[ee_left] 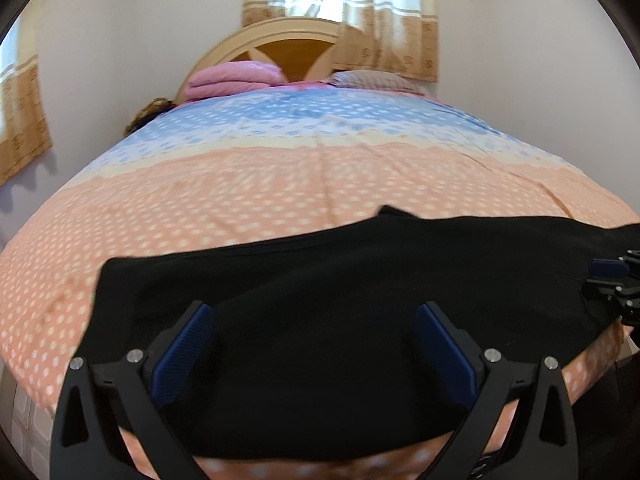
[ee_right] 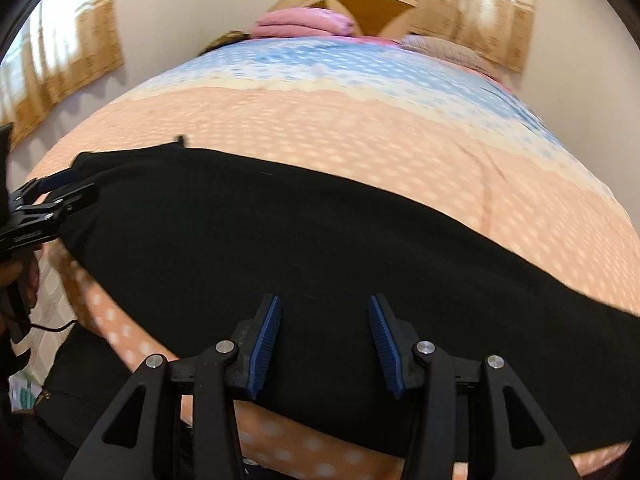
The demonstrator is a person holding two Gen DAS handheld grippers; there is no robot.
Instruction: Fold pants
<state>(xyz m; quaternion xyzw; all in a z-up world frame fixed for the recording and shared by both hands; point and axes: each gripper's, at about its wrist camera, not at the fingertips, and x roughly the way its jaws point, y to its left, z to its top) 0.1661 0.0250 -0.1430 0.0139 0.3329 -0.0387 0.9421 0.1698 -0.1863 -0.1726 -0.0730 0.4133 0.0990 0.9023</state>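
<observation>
Black pants [ee_left: 320, 320] lie sideways across the bed [ee_left: 280, 184].
Left gripper [ee_left: 314, 312] and right gripper [ee_right: 324, 304], jaws apart, hover over near edge.

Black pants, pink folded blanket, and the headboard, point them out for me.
black pants [ee_left: 320, 320], left wrist view, middle of the cloth.
pink folded blanket [ee_left: 232, 80], left wrist view, top fold.
headboard [ee_right: 360, 2], right wrist view, brown wooden panel.

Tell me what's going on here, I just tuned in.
A person holding two tools is folding black pants laid across the near edge of a bed. Both the left tool and the right tool are open above the fabric, neither gripping it. Pink folded bedding and a pillow sit by the headboard.
</observation>
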